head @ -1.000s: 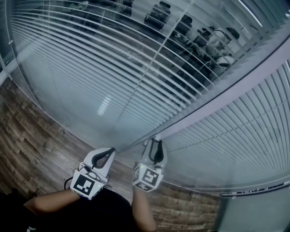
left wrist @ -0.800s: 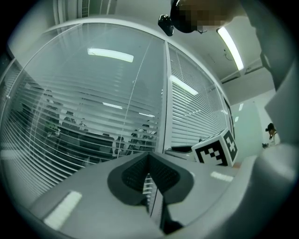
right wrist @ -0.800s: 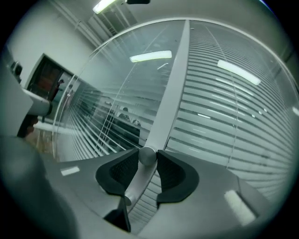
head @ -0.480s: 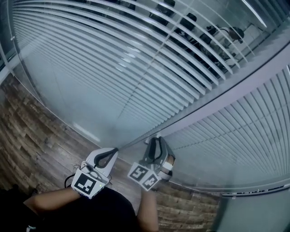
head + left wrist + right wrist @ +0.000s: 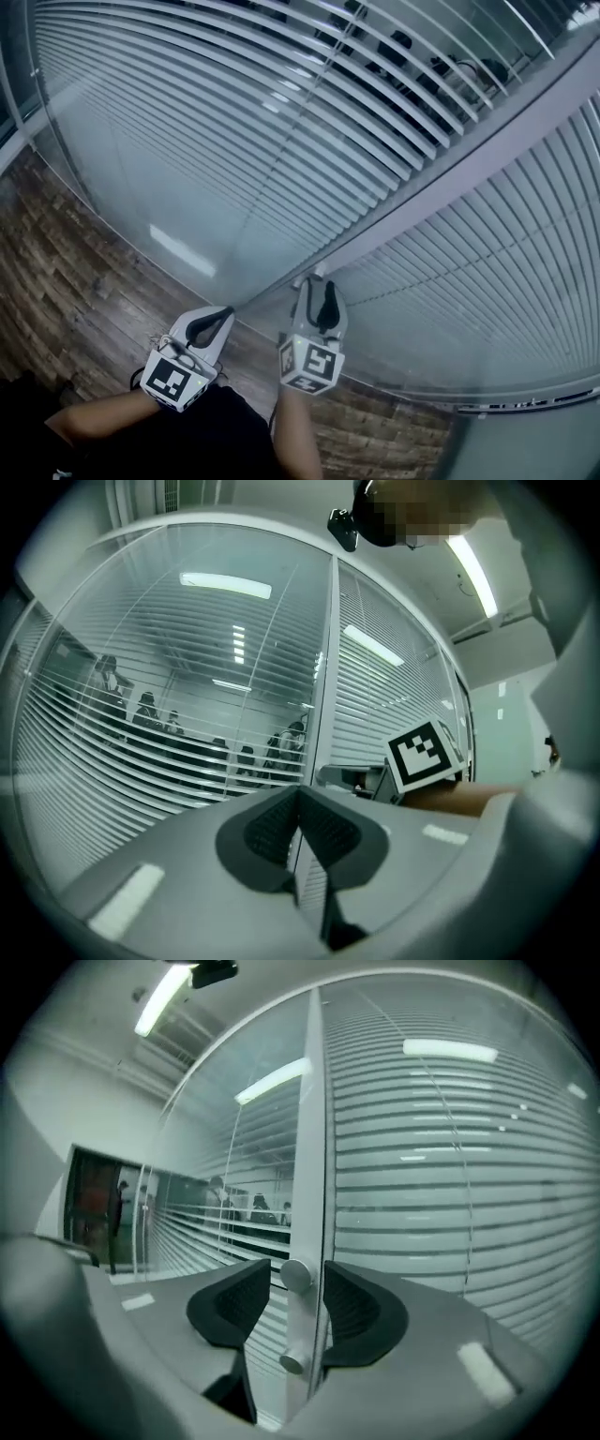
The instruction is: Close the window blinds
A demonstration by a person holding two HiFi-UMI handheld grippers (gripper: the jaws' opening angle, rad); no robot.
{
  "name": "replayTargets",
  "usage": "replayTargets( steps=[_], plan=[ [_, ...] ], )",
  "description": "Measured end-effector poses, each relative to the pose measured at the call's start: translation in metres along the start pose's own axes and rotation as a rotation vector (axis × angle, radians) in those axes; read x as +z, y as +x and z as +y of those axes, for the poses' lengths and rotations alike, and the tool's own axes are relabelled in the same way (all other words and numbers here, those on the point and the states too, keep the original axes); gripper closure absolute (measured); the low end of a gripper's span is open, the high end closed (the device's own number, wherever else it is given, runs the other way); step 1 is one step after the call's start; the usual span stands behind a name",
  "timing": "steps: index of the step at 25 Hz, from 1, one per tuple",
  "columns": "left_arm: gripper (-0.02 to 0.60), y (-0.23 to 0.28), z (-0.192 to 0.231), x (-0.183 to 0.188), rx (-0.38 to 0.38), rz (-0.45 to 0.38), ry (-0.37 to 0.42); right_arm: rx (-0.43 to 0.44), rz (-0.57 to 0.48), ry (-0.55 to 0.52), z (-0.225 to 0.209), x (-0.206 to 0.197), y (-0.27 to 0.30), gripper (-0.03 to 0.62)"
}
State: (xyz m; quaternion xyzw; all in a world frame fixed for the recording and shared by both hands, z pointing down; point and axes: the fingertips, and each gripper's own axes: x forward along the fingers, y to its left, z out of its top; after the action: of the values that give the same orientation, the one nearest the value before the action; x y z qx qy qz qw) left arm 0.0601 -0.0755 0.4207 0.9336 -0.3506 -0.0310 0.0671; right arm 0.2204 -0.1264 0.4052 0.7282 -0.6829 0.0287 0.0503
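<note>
Right gripper jaws just spread, loose around knob; left gripper at nine o'clock clenched, empty. Probably regrasping: eleven-o'clock slats gapped.

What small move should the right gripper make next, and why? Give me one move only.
Probably close on the knob and twist it. The right gripper has just been opening its jaws; the knob sits between them, untouched. The slats left of the post are tilted open, with people visible through them, so the closing seems unfinished.
</note>
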Motion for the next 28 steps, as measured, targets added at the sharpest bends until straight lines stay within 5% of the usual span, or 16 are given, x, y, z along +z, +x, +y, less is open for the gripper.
replayTargets(
  steps=[6,16,28],
  plan=[
    [0.580,-0.011,-0.004,-0.012,0.032,0.014,-0.030,0.009,-0.003,0.060,0.010,-0.004,0.004,0.427],
    [0.580,0.018,0.009,-0.025,-0.125,0.042,-0.025,-0.102,0.009,0.130,-0.003,-0.025,0.013,0.445],
    [0.580,0.031,0.035,-0.018,-0.193,0.049,-0.010,-0.178,0.039,0.016,-0.007,-0.020,0.025,0.485]
  ],
)
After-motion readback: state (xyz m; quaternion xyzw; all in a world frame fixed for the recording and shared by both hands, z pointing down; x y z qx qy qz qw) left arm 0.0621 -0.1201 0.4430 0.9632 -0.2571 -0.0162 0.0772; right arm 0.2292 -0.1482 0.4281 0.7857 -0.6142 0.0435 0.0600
